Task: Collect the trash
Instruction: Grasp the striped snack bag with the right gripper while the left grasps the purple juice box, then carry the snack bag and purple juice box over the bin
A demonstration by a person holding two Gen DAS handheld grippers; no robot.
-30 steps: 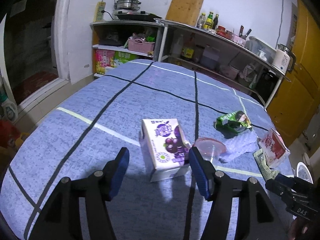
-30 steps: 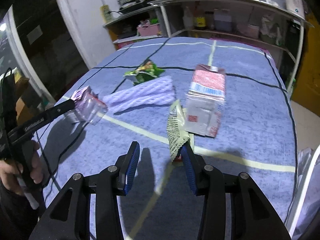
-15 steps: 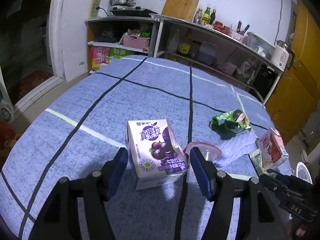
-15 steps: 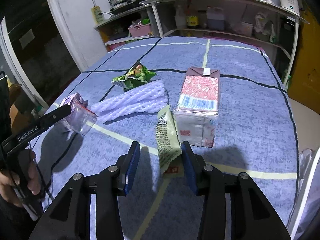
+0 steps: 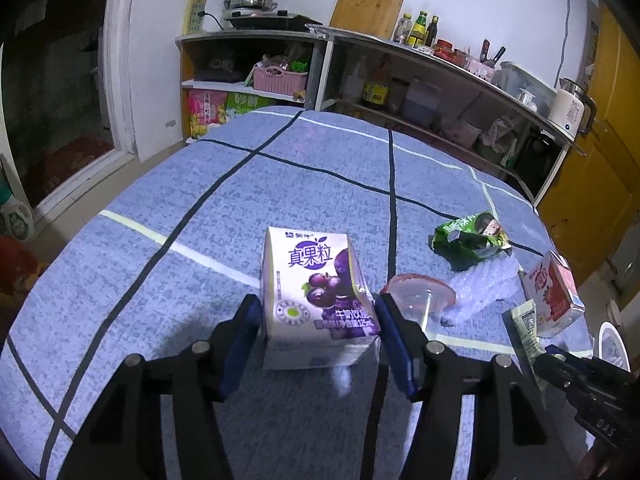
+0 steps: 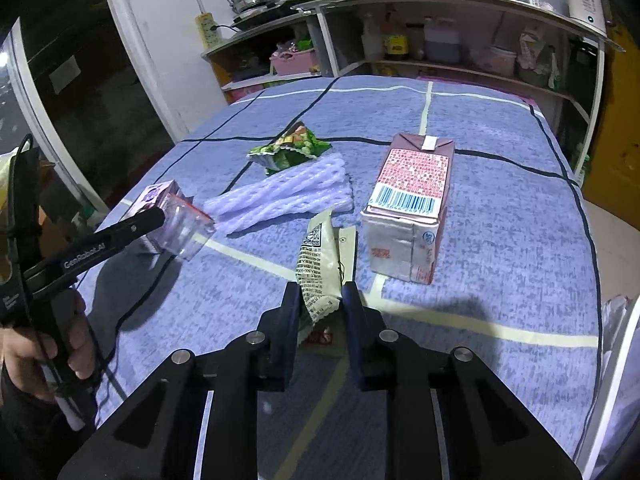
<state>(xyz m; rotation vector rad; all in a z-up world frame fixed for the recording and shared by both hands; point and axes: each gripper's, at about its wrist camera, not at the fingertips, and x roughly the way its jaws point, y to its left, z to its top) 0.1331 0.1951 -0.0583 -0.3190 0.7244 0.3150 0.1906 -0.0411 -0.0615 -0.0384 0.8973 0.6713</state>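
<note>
Left wrist view first: the left claw (image 5: 318,308) now has the purple carton (image 5: 312,280) right between its blue pads. A second ago that carton sat a bit ahead, at 12 o'clock of the tips, so the claw has slid in around it. It's still wide but closing, with the pads just about at the carton's sides, and I can't see any squeeze yet. The carton stands upright on the blue table (image 5: 280,184), with a clear cup (image 5: 416,294) lying just beside it at 3 o'clock.

Right wrist view: bigger change here. The right claw (image 6: 320,294) was spread well apart a second ago and is now narrow and still closing on the pale wrapper (image 6: 316,264), which sticks up between the pads. It looks like a pinch about to land, not a firm hold yet. The red carton (image 6: 412,200) lies at 1 o'clock of the wrapper, untouched.

So my read is both hands are going for a grab at once: carton on the left, wrapper on the right. Nothing is collected yet. The foam net (image 6: 288,192) and green bag (image 6: 292,148) up at 11 o'clock are left for later.
</note>
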